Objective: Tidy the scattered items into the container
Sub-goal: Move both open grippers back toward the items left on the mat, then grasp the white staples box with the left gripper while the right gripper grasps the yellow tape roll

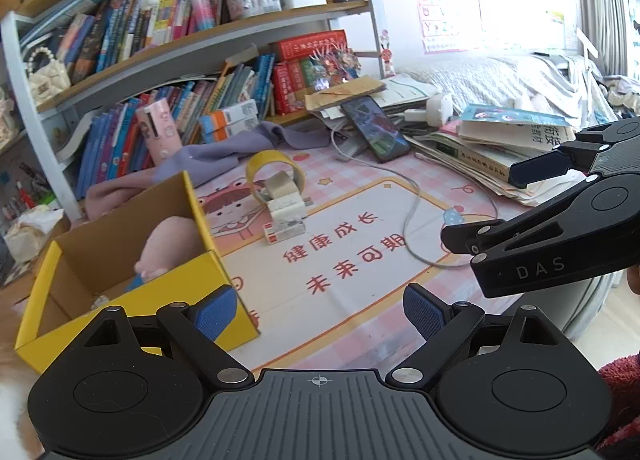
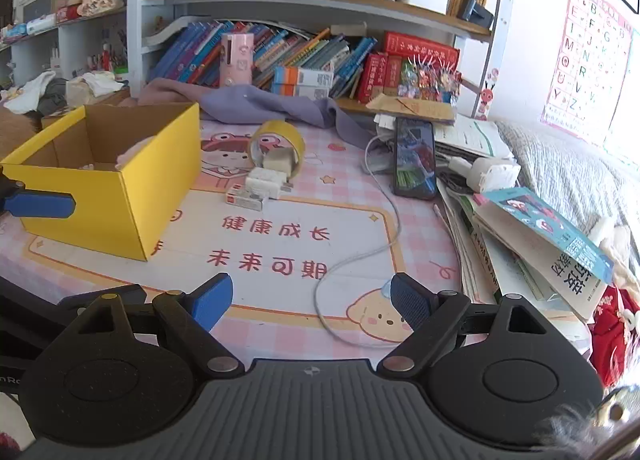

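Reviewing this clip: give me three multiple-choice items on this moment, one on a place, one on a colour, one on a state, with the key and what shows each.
1. Where does the tape roll stand?
A. inside the box
B. on the mat, beside the box
C. on the shelf

2. What colour is the box outside?
A. yellow
B. red
C. green

3. How is the right gripper?
A. shut on the cable
B. shut, empty
C. open, empty

Key:
1 B: the roll stands on edge on the mat, to the right of the box.
2 A: its outer walls are yellow.
3 C: its blue fingers stand apart with only the mat between them.
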A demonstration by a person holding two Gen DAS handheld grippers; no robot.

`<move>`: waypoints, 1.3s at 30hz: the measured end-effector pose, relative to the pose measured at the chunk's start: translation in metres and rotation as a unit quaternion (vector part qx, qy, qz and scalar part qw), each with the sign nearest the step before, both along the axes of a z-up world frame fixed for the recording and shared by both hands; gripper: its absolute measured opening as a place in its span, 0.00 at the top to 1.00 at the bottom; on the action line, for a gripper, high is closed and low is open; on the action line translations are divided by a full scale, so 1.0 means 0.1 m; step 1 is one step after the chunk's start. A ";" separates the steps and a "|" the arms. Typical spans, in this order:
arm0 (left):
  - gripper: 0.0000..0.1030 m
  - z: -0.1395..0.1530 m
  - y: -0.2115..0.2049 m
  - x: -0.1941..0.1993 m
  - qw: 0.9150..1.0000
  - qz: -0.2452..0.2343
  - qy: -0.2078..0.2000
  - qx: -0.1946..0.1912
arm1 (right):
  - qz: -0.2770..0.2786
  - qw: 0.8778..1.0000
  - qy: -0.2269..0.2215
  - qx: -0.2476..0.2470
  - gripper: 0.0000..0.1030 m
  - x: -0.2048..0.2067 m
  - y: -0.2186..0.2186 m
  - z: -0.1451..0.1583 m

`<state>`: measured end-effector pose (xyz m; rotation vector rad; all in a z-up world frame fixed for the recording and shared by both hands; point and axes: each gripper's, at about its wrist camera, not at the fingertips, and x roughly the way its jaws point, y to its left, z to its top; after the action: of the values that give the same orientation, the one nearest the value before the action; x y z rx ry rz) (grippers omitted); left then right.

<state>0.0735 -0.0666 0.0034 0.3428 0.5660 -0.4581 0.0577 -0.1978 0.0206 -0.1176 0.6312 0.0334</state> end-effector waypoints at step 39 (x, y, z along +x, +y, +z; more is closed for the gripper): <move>0.11 -0.22 -0.85 1.52 0.991 0.114 0.059 0.025 | 0.132 0.990 0.049 0.029 0.19 1.86 -0.78 -0.14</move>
<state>0.2257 -0.1517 -0.0183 0.2956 0.7234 -0.2448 0.2437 -0.2753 0.0063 -0.1425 0.7096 0.3146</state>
